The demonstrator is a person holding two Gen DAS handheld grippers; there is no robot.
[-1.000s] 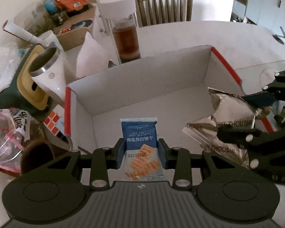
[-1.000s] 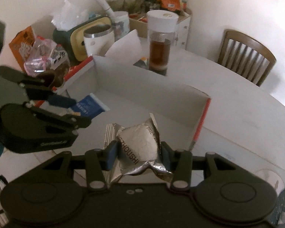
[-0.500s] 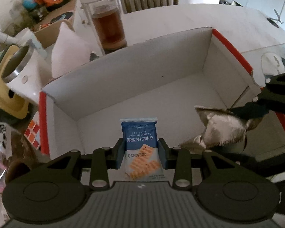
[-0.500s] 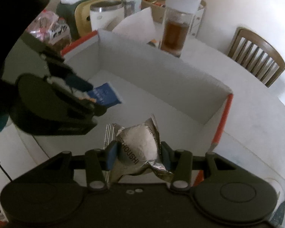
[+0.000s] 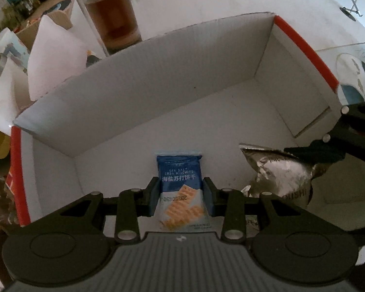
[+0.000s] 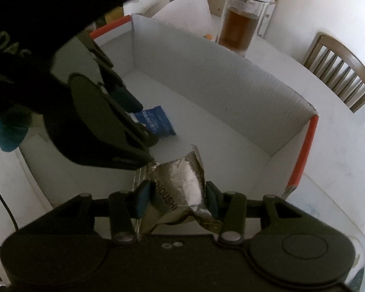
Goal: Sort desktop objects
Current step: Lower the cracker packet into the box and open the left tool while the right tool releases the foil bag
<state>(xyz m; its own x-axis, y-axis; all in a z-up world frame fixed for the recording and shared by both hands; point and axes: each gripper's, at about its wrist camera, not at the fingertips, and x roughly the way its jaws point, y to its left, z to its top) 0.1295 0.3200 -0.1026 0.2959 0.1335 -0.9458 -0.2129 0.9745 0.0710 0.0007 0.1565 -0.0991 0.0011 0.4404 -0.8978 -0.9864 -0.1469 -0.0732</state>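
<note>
Left gripper [image 5: 182,196]: its fingers [image 5: 153,194] are closed narrowly on a blue soda biscuit packet [image 5: 181,189], one pad against each long edge. The packet stands out ahead of the fingers, upright in the left wrist view, over the white floor of an open cardboard box [image 5: 158,92] with red-edged end flaps. Beyond the far wall of the box, ahead and to the left of these fingers, a glass bottle of brown tea [image 5: 109,22] stands on the desk [image 5: 231,7], with a white paper cone [image 5: 53,56] beside it.

Right gripper [image 6: 176,200]: its fingers [image 6: 141,200] are closed at a medium width on a crumpled silver foil snack bag [image 6: 180,185], which bulges between the pads and projects ahead of them over the box floor. The foil bag hangs just beside the biscuit packet; whether they touch cannot be told. Past the box, ahead and to the right of these fingers, a wooden chair [image 6: 340,70] stands at the desk edge.
</note>
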